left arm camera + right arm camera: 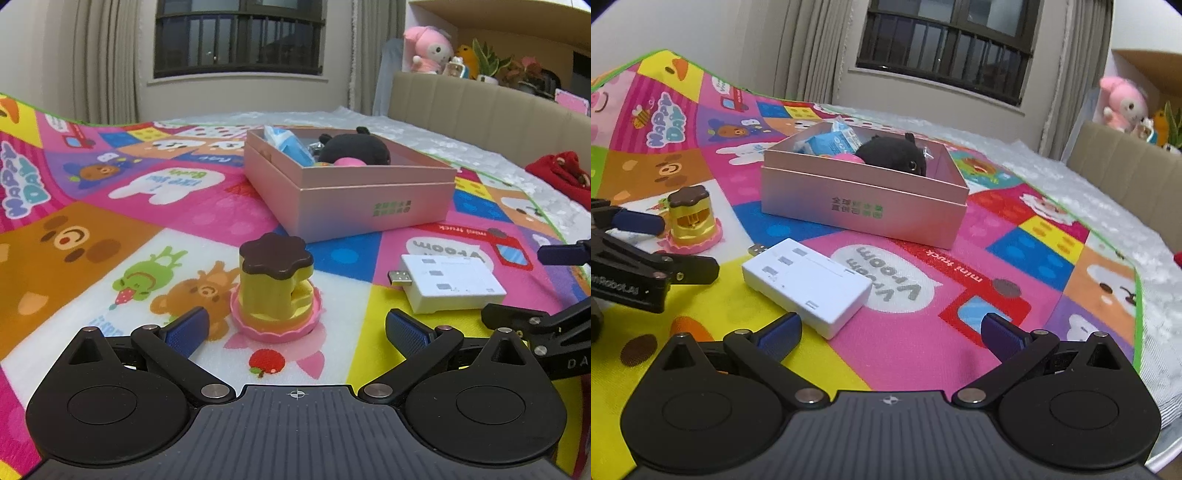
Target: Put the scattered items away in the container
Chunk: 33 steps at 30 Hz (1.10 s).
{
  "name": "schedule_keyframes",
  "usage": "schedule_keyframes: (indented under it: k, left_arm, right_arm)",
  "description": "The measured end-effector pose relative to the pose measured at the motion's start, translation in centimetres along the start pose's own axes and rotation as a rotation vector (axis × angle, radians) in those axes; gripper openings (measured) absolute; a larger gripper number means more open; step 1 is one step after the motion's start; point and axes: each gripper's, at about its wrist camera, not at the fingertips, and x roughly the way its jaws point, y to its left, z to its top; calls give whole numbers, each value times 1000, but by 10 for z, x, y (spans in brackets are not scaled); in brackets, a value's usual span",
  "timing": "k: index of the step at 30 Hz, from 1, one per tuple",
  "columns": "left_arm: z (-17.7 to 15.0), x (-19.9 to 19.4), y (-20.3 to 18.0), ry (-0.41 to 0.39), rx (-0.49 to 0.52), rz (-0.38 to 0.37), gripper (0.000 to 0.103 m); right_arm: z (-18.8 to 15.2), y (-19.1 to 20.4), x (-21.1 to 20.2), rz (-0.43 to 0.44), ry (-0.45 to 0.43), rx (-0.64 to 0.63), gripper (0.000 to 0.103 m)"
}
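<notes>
Left gripper and right gripper: jaws spread, empty. Pink box far centre on the mat, contents partly hidden by its walls. White card reader near right; toy cake near left.

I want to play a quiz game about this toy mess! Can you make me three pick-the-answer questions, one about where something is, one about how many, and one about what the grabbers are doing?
1. Where is the black plush toy?
A. on the mat
B. inside the pink box
C. on the shelf

2. How many things lie loose on the play mat in front of the box?
A. two
B. four
C. none

3. How is the left gripper?
A. shut on the toy cake
B. shut on nothing
C. open

Answers: 1 B, the plush sits within the box walls. 2 A, only the toy pudding cake and the white USB card reader remain. 3 C, its fingers stand wide apart, as do those of the right gripper.
</notes>
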Motion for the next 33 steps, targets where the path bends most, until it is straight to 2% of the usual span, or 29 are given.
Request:
schedule_keyframes:
  k: [3, 6, 10, 11, 16, 19, 21, 25, 29, 33]
  left_arm:
    - [-1, -1, -3, 2, 12, 22, 103]
    - [-2, -3, -1, 5, -12, 33, 103]
    - [-3, -5, 0, 1, -31, 37, 103]
    - [-3, -4, 0, 3, -32, 37, 103]
    - [-2, -3, 1, 0, -43, 29, 103]
    - [-2, -2, -1, 6, -36, 41, 103]
    - [-3, -3, -2, -4, -31, 49, 103]
    - [-3, -3, 0, -2, -43, 43, 103]
    - [-3, -3, 0, -2, -33, 54, 103]
    - [-4, -4, 1, -5, -38, 66, 103]
  right_arm:
    - [-1, -1, 1, -2, 0, -21, 103]
    - [2, -6, 4, -49, -9, -23, 103]
    - [3, -8, 8, -262, -31, -44, 103]
    - [3, -9, 5, -265, -43, -38, 103]
    - [13, -11, -5, -86, -67, 61, 103]
    - [15, -8, -8, -63, -100, 80, 103]
    - [13, -10, -9, -17, -101, 82, 103]
    - [16, -2, 0, -65, -79, 78, 103]
    - [9, 0, -5, -13, -92, 103, 103]
    - [8, 4, 3, -44, -78, 98, 103]
